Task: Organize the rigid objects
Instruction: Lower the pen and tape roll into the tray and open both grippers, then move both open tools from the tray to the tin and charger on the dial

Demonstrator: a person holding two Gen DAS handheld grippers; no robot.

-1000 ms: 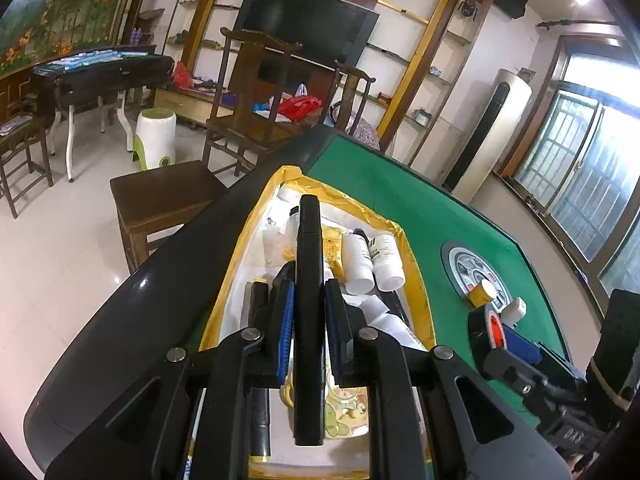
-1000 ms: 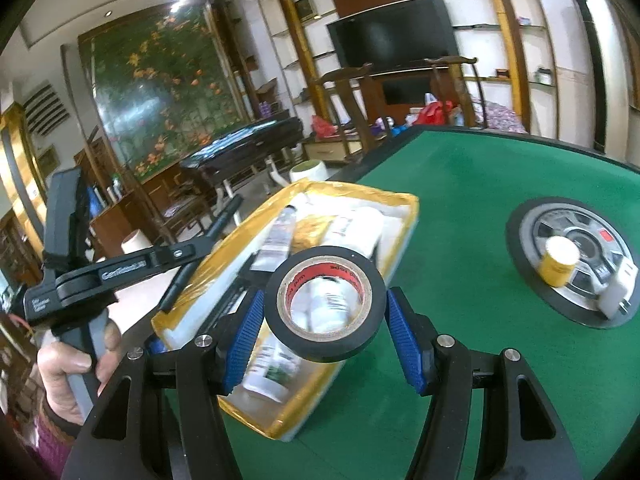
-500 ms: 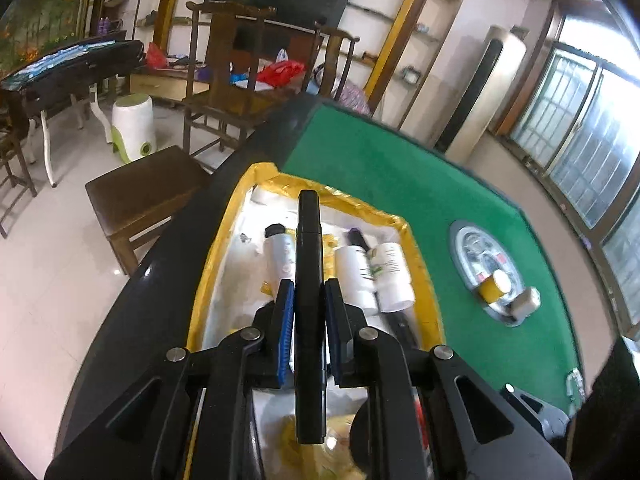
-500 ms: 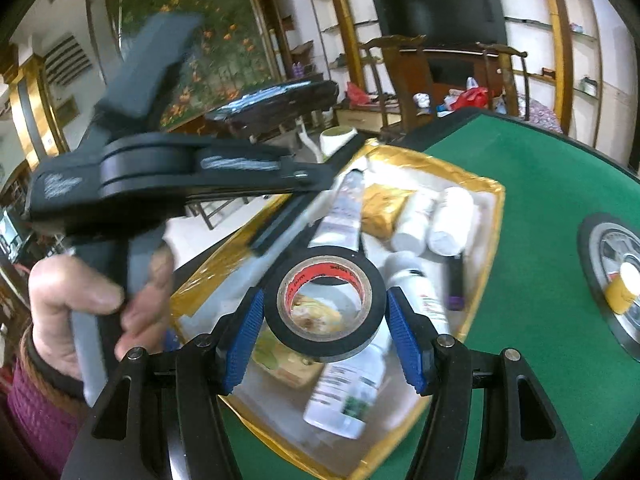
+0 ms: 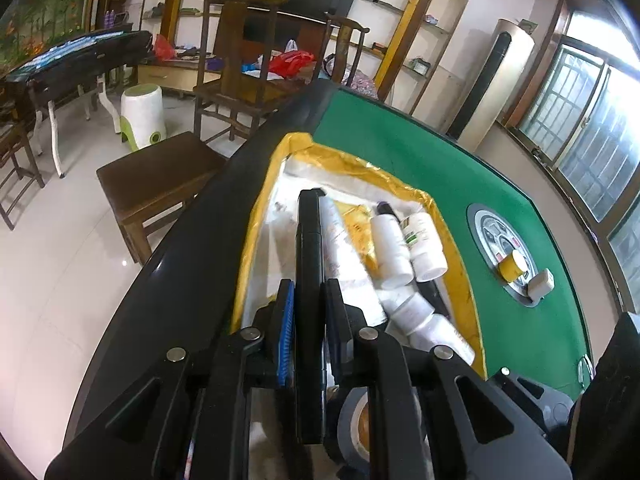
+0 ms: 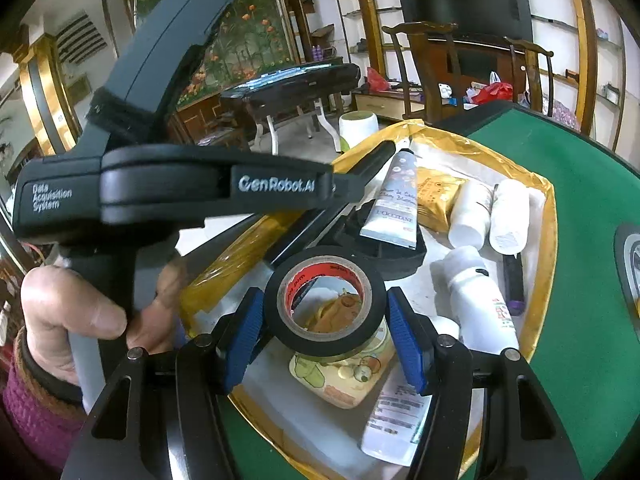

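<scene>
My left gripper [image 5: 310, 320] is shut on a long black bar [image 5: 310, 248] that points out over the yellow-rimmed tray [image 5: 256, 216]. In the right wrist view the bar [image 6: 370, 160] slants above the tray's left side. My right gripper [image 6: 326, 322] is shut on a black tape roll [image 6: 276, 312] with a red inner core, held flat over the near part of the tray [image 6: 548, 240]. The tape roll [image 5: 352, 428] also shows at the bottom of the left wrist view, just right of the bar.
In the tray lie a hand-cream tube [image 6: 396, 200], a gold packet [image 6: 436, 196], white bottles [image 6: 476, 300], a dark pen [image 6: 514, 280] and a printed round tin [image 6: 344, 376]. A yellow-capped pot [image 5: 512, 266] sits on the green table's centre disc. A hand [image 6: 72, 312] grips the left tool.
The right gripper has carried the tape roll from over the tray's edge to over its contents. The left gripper has moved forward and slightly down over the tray, still holding the bar.
</scene>
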